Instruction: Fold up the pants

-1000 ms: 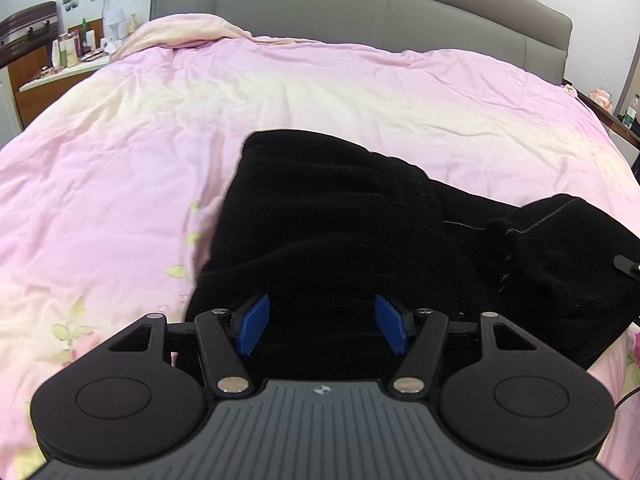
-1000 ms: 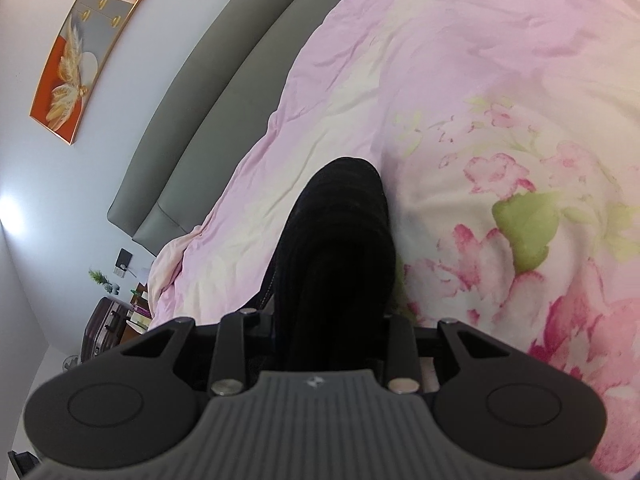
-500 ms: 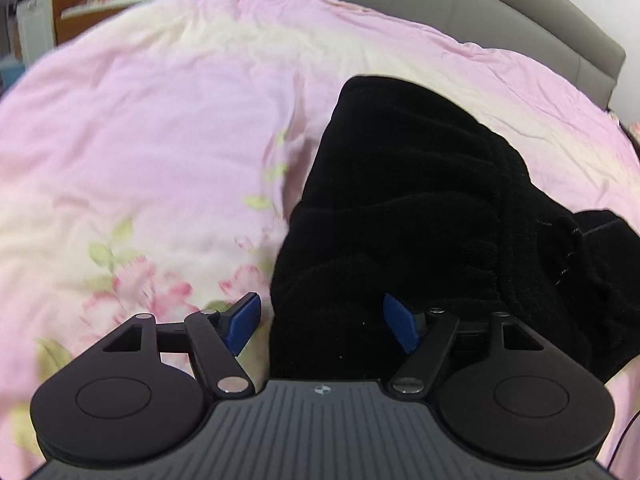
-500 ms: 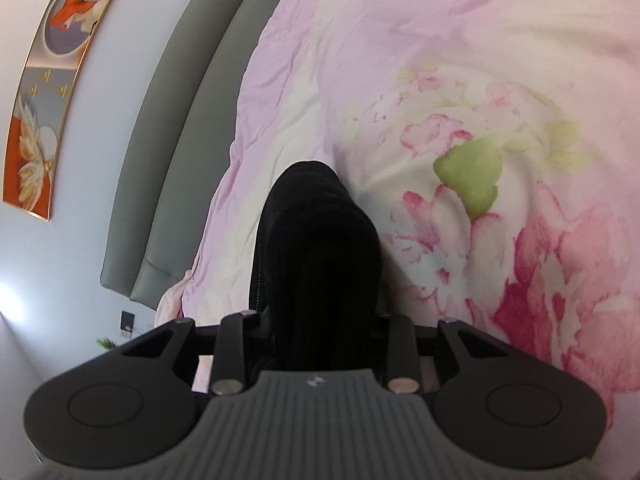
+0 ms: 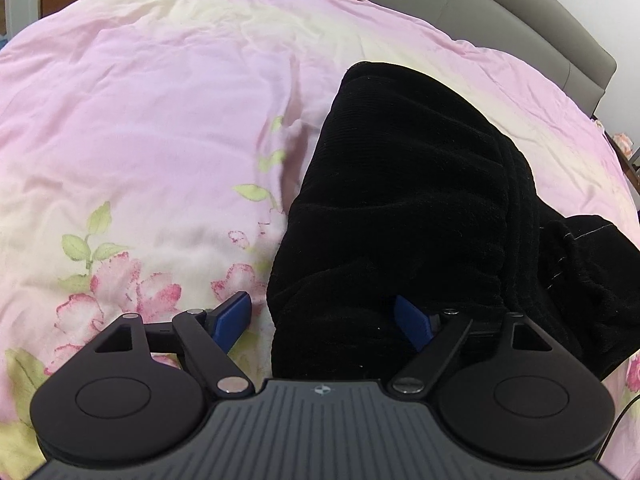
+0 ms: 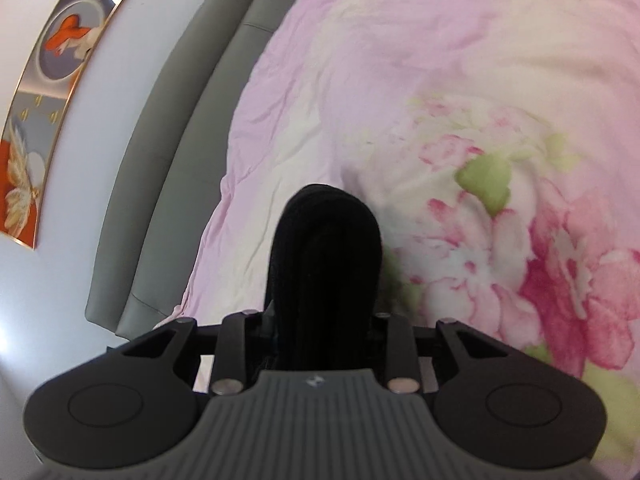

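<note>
The supporting surface is a bed [image 5: 520, 40] with a grey padded headboard [image 6: 160, 160]. The bed is covered by a pink and cream duvet [image 5: 160, 120], printed with pink flowers and green leaves and lightly creased. Black pants [image 5: 408, 200] are laid directly on the duvet in a bunched, partly folded heap. A raised fold of the same pants [image 6: 326, 260] is seen above the floral print.
</note>
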`<action>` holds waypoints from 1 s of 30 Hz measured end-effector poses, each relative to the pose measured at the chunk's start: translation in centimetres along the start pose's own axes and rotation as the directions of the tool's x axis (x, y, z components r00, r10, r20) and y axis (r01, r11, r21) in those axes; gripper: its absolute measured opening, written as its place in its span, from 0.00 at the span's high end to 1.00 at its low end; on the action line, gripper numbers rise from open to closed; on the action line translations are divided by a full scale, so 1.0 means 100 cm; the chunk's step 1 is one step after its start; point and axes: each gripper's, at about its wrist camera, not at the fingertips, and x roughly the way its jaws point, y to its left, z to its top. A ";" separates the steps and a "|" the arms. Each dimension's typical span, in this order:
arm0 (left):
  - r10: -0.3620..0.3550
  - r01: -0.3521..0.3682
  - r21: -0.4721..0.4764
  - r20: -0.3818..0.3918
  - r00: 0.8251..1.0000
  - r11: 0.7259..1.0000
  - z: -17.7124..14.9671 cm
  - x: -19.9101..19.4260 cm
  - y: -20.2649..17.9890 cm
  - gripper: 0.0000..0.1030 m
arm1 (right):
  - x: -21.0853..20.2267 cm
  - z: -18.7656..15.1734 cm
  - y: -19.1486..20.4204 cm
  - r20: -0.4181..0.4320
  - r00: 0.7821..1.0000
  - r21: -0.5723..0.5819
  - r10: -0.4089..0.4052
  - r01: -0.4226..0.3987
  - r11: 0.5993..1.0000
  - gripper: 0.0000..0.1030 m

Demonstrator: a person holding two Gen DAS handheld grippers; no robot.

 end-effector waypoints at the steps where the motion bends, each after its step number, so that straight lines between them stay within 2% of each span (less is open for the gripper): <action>1: -0.003 0.003 -0.005 -0.001 1.000 1.000 0.000 0.000 0.000 0.08 | -0.003 -0.004 0.016 0.019 1.000 -0.056 0.000 0.001 0.998 0.74; 3: -0.013 0.013 -0.015 -0.004 1.000 1.000 0.001 -0.001 0.002 0.08 | -0.007 -0.019 0.059 0.063 0.998 -0.225 0.015 0.000 0.974 0.74; 4: -0.021 0.021 -0.024 -0.005 1.000 0.999 0.001 -0.001 0.003 0.09 | -0.010 -0.030 0.083 0.083 0.996 -0.329 0.033 -0.004 0.944 0.74; 5: -0.034 0.034 -0.038 -0.007 0.999 0.999 0.002 -0.002 0.006 0.10 | -0.012 -0.044 0.105 0.096 0.993 -0.430 0.062 -0.015 0.903 0.74; 7: -0.053 0.053 -0.058 -0.009 0.999 0.997 0.002 -0.002 0.009 0.11 | -0.017 -0.078 0.146 0.108 0.984 -0.612 0.139 -0.045 0.789 0.74; 9: -0.063 0.063 -0.058 -0.011 0.998 0.996 0.002 -0.002 0.011 0.11 | -0.020 -0.117 0.177 0.089 0.973 -0.753 0.215 -0.076 0.654 0.74; 12: -0.088 0.086 -0.075 -0.017 0.996 0.993 0.003 -0.003 0.016 0.12 | -0.020 -0.185 0.211 0.006 0.959 -0.920 0.282 -0.105 0.378 0.75; 15: -0.128 0.125 -0.110 -0.019 0.992 0.986 0.003 -0.010 0.027 0.14 | -0.012 -0.246 0.220 -0.075 0.956 -0.989 0.283 -0.108 0.103 0.75; 17: -0.136 0.134 -0.131 -0.007 0.991 0.982 0.003 -0.019 0.036 0.14 | -0.001 -0.276 0.215 -0.119 0.956 -0.993 0.267 -0.110 -0.048 0.75; 19: -0.126 0.126 -0.140 0.004 0.992 0.982 0.004 -0.029 0.042 0.14 | 0.007 -0.293 0.206 -0.143 0.960 -0.984 0.242 -0.112 -0.138 0.74; 20: -0.120 0.120 -0.143 0.010 0.993 0.982 0.004 -0.033 0.044 0.14 | 0.011 -0.299 0.201 -0.141 0.961 -0.981 0.236 -0.103 -0.166 0.74; 24: -0.101 0.107 -0.148 0.046 0.994 0.983 0.010 -0.053 0.050 0.20 | 0.017 -0.301 0.191 -0.141 0.966 -0.974 0.219 -0.094 -0.208 0.73; 25: -0.110 0.119 -0.153 0.063 0.992 0.981 0.012 -0.058 0.051 0.20 | 0.016 -0.302 0.189 -0.140 0.965 -0.969 0.220 -0.088 -0.231 0.72; 27: -0.126 0.142 -0.164 0.100 0.987 0.976 0.017 -0.068 0.053 0.20 | 0.014 -0.308 0.186 -0.144 0.961 -0.950 0.236 -0.067 -0.307 0.68; 29: -0.134 0.155 -0.161 0.133 0.982 0.975 0.021 -0.077 0.052 0.20 | 0.010 -0.313 0.181 -0.162 0.953 -0.926 0.255 -0.058 -0.374 0.55; 30: -0.146 0.169 -0.150 0.152 0.978 0.974 0.022 -0.082 0.050 0.20 | 0.007 -0.314 0.179 -0.177 0.952 -0.914 0.250 -0.065 -0.400 0.52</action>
